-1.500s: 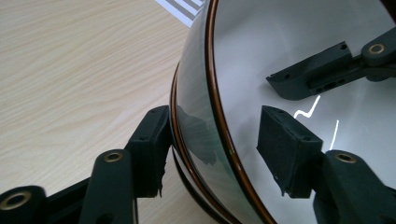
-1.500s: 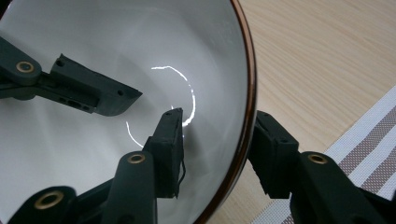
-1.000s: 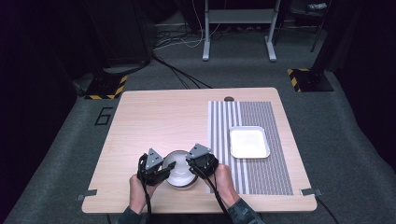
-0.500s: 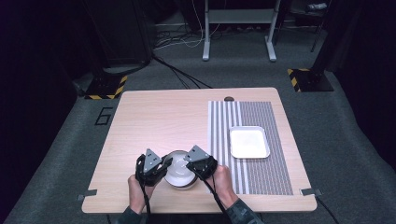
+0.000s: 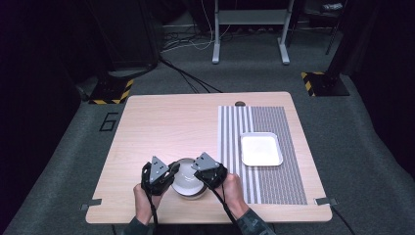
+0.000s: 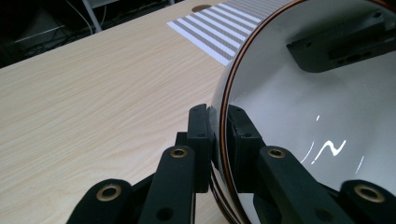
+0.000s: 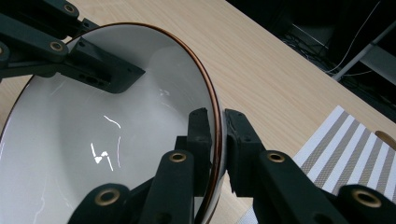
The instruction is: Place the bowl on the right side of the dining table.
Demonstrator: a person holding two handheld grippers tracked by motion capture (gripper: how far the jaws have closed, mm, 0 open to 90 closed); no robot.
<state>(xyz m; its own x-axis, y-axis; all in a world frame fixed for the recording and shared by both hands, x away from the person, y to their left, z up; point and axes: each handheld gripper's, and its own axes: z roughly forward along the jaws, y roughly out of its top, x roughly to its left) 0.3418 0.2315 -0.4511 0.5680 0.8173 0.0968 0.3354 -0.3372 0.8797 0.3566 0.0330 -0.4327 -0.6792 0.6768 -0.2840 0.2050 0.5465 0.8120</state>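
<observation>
High view: a white bowl (image 5: 187, 182) with a thin brown rim sits near the table's (image 5: 166, 122) front edge, the left gripper (image 5: 169, 176) and right gripper (image 5: 198, 172) each pinching its rim from opposite sides. Both pairs of jaws have just been closing on it. A "6" (image 5: 108, 122) is marked on the floor by the table's left side.

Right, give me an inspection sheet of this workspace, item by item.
Surface: light wooden table, with a grey-and-white striped placemat on its right part.
Job's things: white round bowl with a brown rim, near the front edge.
Clutter: white rectangular tray on the placemat.
Grippers: left gripper and right gripper each shut on the bowl's rim, one jaw inside, one outside, on opposite sides.
Cables: one trails from each gripper; more lie on the floor beyond the table.
Surroundings: grey carpet, metal stand legs, black-and-yellow striped bases.
</observation>
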